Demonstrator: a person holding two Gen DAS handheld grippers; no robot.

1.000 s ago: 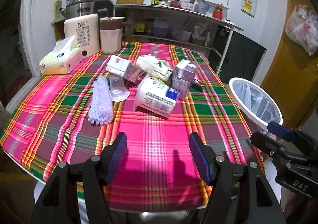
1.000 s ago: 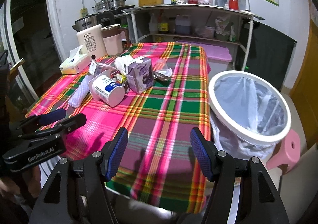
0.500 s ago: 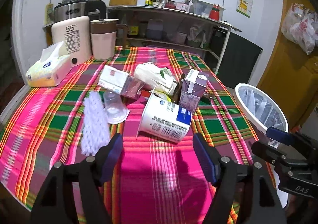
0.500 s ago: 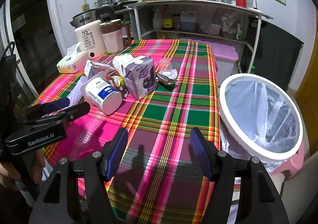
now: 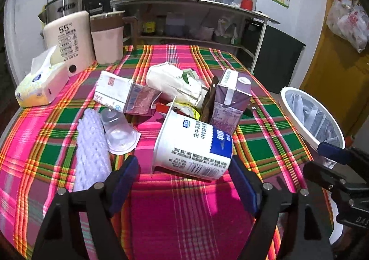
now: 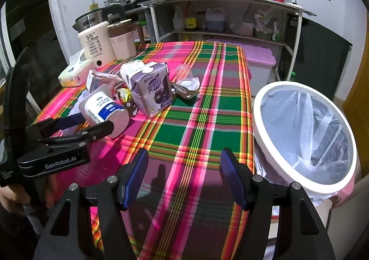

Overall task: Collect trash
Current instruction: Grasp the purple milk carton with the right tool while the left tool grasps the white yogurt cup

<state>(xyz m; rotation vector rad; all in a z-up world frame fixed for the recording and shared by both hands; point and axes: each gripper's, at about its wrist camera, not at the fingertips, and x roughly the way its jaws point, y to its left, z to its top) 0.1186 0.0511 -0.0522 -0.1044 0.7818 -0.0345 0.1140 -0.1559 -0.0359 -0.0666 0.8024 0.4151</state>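
A heap of trash lies on the plaid table: a tipped white yogurt tub, a purple drink carton, a pink-and-white carton, a clear plastic cup, white foam netting and a crumpled white bag. My left gripper is open, its fingers on either side of the tub's near end, not touching. My right gripper is open and empty over the table's near right part. A white-rimmed bin with a liner stands right of the table.
A tissue pack, a cream water dispenser and a pink jug stand at the table's back left. A second clear cup lies behind the purple carton. Shelves with bottles line the back wall.
Both grippers have moved forward over the table. My left gripper has closed in on the yogurt tub, which now sits between its open fingers. Nothing has been picked up.
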